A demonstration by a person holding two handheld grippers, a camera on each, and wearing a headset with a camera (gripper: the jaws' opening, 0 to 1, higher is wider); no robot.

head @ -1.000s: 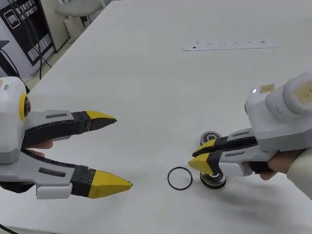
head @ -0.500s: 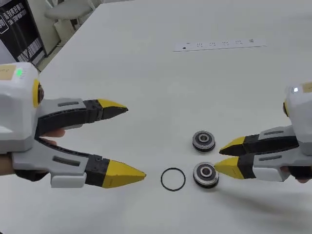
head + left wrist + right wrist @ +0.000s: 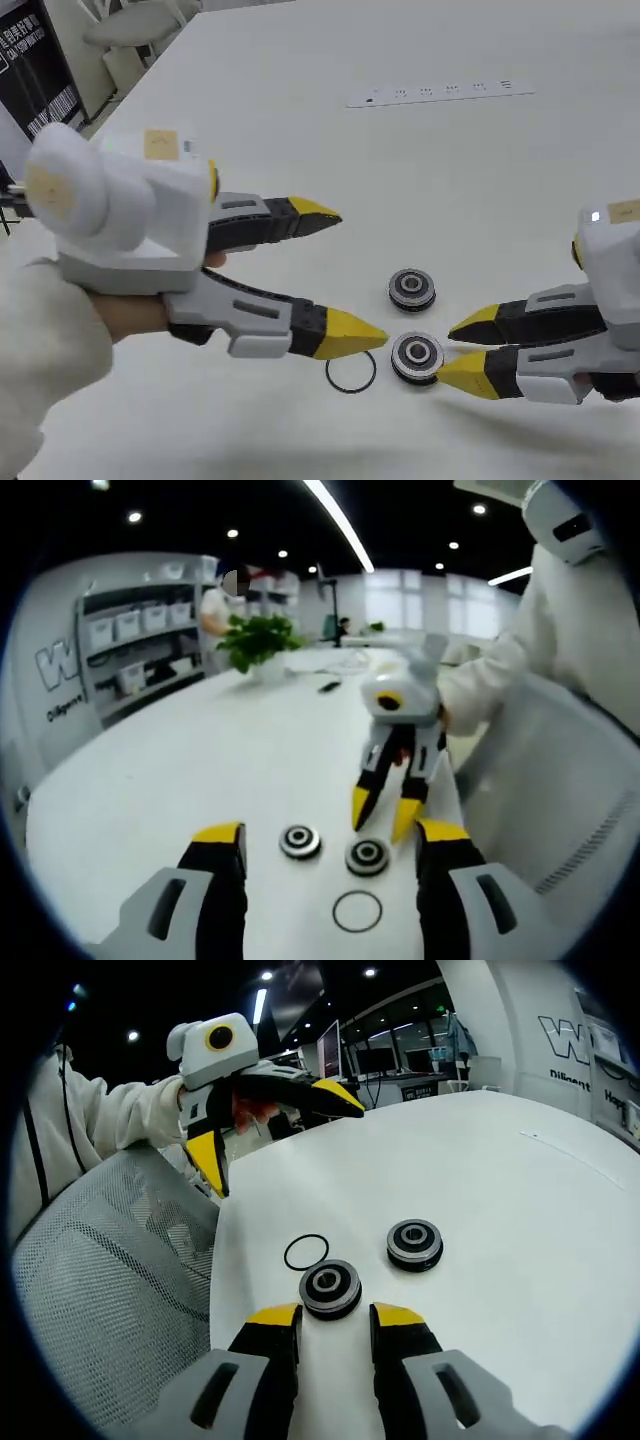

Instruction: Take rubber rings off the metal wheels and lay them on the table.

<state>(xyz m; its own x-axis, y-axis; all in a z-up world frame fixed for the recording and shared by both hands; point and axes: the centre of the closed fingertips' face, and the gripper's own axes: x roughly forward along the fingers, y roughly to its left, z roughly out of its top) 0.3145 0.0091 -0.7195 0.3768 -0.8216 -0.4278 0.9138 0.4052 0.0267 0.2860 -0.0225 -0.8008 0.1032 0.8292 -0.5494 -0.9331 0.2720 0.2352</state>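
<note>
Left gripper [image 3: 362,276] swings in, jaws wide and empty, toward the near wheel [image 3: 417,354]; right gripper [image 3: 445,350], slightly parted, waits just beside it. One rubber ring [image 3: 351,373] lies alongside, so the next removal looks imminent.

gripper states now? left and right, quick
Left gripper: open wide, empty.
Right gripper: open, empty, tips beside the near wheel.

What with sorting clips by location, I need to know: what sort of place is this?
Probably an open office or lab workroom: a long white table with a power strip, shelves of storage bins, and computer monitors at the back.
</note>
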